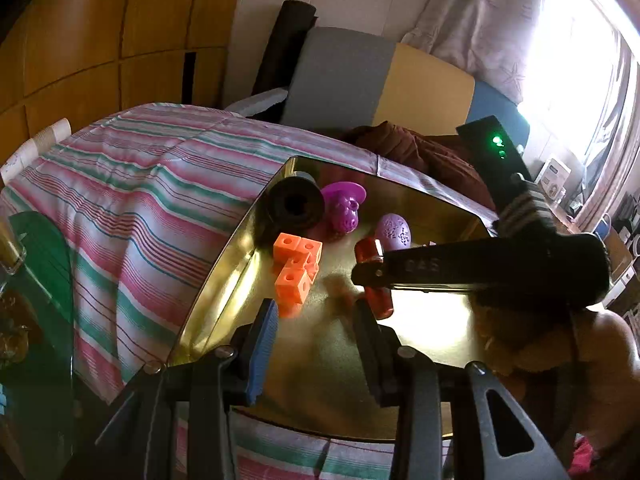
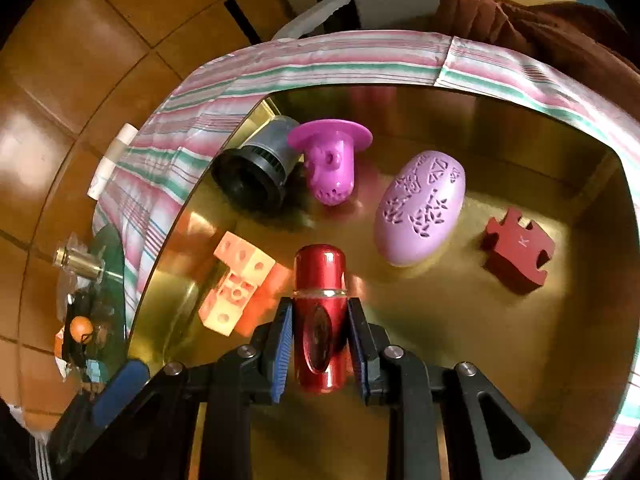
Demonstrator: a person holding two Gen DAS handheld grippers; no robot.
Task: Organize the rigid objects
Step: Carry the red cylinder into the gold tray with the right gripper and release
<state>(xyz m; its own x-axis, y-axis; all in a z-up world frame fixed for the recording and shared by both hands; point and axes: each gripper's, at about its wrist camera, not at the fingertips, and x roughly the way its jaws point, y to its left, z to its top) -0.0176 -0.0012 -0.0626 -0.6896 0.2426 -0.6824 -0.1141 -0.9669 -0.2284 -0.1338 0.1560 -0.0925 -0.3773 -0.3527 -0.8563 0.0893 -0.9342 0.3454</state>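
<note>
Gripping a red metal cylinder between its blue pads, the right gripper hangs over a gold tray that sits on a striped cloth, with the cylinder's rounded end pointing toward the middle of the tray. The left gripper hovers at the tray's near edge with its jaws spread and nothing between them.

Already lying on the tray are an orange block piece just left of the held cylinder, a dark ribbed cap in the far left corner, a magenta strainer beside it, a lilac egg-shaped case and a dark red puzzle piece toward the right.

The cylinder appears to be on its way down to a bare patch of tray. It is smooth, glossy and round, pinched only across its middle, so it could slip or swivel in the pads if the hand tilts. Released on its side on the slick metal, it would likely roll and knock the orange block piece or the lilac case out of place. The left-hand view shows the two tools close together over the tray, so a careless sweep could bump them.
</note>
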